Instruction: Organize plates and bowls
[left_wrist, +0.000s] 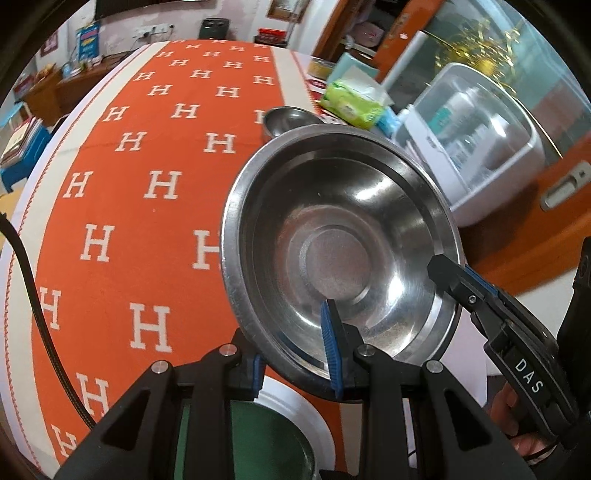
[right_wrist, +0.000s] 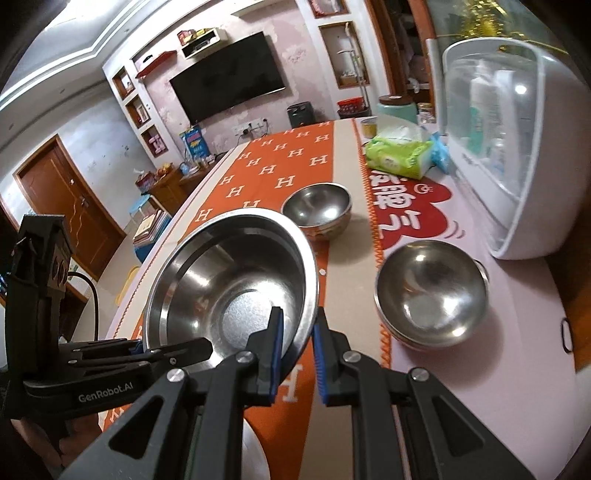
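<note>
The worktop (right_wrist: 480, 387) runs past both picture edges; its orange cloth (left_wrist: 155, 229) with white H letters is woven-looking, and beside it lies a pale pink mat with a red printed shape. Beyond the right gripper's fingers stands a white plastic cabinet (right_wrist: 524, 177) with a rounded clear hood; what is inside shows only as blurred bottles.

The large steel basin (right_wrist: 236, 273), wide-rimmed and flat-bottomed with a dull brushed centre, hangs tilted above the cloth. The left gripper (left_wrist: 295, 350) is clenched on the rim nearest it: one blue-ribbed finger (left_wrist: 328, 347) lies inside the wall, while the other is mostly hidden behind the rim. The right gripper (right_wrist: 297, 354) grasps the rim at another spot, one finger (right_wrist: 275, 350) inside and one outside, the thin steel edge between the pads.

Just to the right of the right fingers and beyond them, a round polished steel bowl (right_wrist: 432, 291) sits on the mat; a second rim shows under it, so it may be nested, though this is hard to tell. Farther ahead stands another steel bowl (right_wrist: 317, 206), also seemingly stacked.

Below the left fingers a white-rimmed round dish (left_wrist: 295, 417) with a green inside is largely covered by the gripper. A green tissue pack (right_wrist: 400, 155), soft and crinkled, lies far ahead.
</note>
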